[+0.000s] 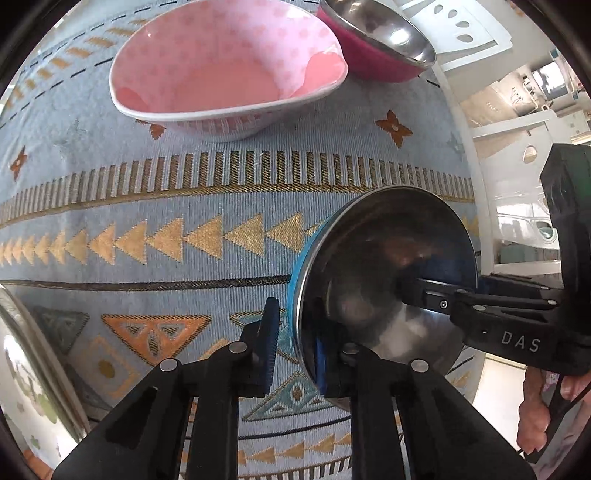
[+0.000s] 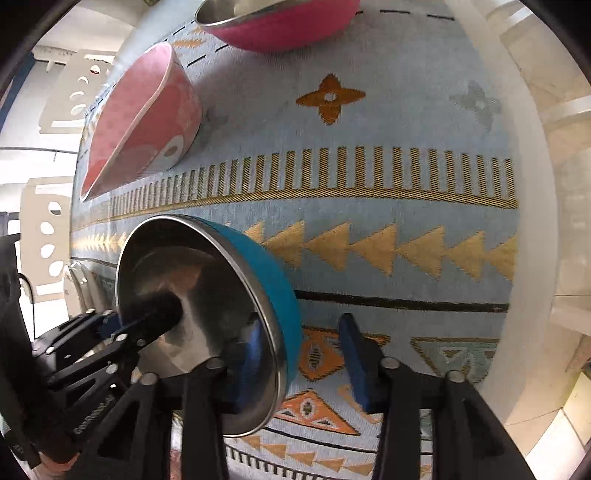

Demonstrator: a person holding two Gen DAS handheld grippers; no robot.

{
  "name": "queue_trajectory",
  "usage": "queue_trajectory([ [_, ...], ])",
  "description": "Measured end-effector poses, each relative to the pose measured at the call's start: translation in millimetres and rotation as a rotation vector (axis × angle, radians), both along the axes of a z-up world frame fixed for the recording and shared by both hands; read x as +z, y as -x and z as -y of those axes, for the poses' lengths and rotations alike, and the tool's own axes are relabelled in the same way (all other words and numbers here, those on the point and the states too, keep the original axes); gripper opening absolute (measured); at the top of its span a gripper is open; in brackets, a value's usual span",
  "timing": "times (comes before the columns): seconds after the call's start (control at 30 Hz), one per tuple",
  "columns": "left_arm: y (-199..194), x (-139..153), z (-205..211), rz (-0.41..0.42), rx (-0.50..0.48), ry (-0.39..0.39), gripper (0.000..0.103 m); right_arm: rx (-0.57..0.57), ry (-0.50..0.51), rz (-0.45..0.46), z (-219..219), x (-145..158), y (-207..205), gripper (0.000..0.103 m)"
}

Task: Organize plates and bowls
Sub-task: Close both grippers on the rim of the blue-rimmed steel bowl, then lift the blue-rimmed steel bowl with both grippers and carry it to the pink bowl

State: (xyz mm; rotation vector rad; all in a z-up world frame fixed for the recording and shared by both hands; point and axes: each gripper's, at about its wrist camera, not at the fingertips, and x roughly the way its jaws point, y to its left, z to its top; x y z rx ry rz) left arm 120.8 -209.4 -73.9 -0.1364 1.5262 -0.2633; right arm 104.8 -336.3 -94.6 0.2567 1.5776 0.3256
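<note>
We find the blue bowl (image 1: 384, 280), steel-lined and bright inside, low and right of centre in the left wrist view. It is on the patterned cloth (image 1: 147, 184) covering the counter; we cannot tell if it has left the cloth.

The left gripper (image 1: 295, 350) has its jaws closed on the bowl's rim, one pad inside and one outside. The right gripper (image 2: 304, 354) straddles the opposite rim with its jaws apart, the outer pad clear of the blue wall.

In our judgement the right jaws should seat squarely on the rim before any lift, and both hands should rise level. The polished lining may slip.

The pink bowl (image 1: 221, 66) and magenta bowl (image 1: 380, 33) sit at the top of the frame.
</note>
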Motion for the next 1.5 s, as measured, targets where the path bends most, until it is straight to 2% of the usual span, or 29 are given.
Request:
queue_trajectory([
  [0.1, -1, -5, -1, -0.002, 0.012, 0.034, 0.012, 0.000, -0.010, 0.007, -4, -1, 0, 0.017],
  [0.13, -2, -7, -1, 0.001, 0.025, 0.044, 0.012, 0.002, -0.020, 0.001, -6, -3, -1, 0.016],
  [0.27, -5, -13, -6, -0.013, 0.063, 0.095, 0.014, -0.010, -0.039, -0.003, -5, -4, 0, 0.015],
  [0.4, -5, -9, -10, 0.007, 0.055, 0.091, 0.013, -0.050, -0.075, -0.025, 4, -3, 2, 0.014],
  [0.5, -5, -4, -15, 0.007, 0.072, 0.112, 0.013, -0.031, -0.065, -0.012, 4, 1, 4, 0.014],
  [0.63, -4, 7, -14, 0.025, 0.035, 0.105, 0.012, -0.046, -0.088, -0.004, 11, 8, 9, 0.014],
  [0.9, -3, 27, -18, 0.032, 0.026, 0.095, 0.013, -0.036, -0.081, 0.008, 13, 30, 13, 0.014],
  [1.1, -16, 47, -18, 0.052, 0.034, 0.103, 0.013, -0.036, -0.073, 0.026, 5, 55, 12, 0.014],
  [1.5, -57, 74, -34, 0.118, 0.045, 0.109, 0.014, 0.001, -0.042, 0.096, -19, 103, -24, 0.014],
])
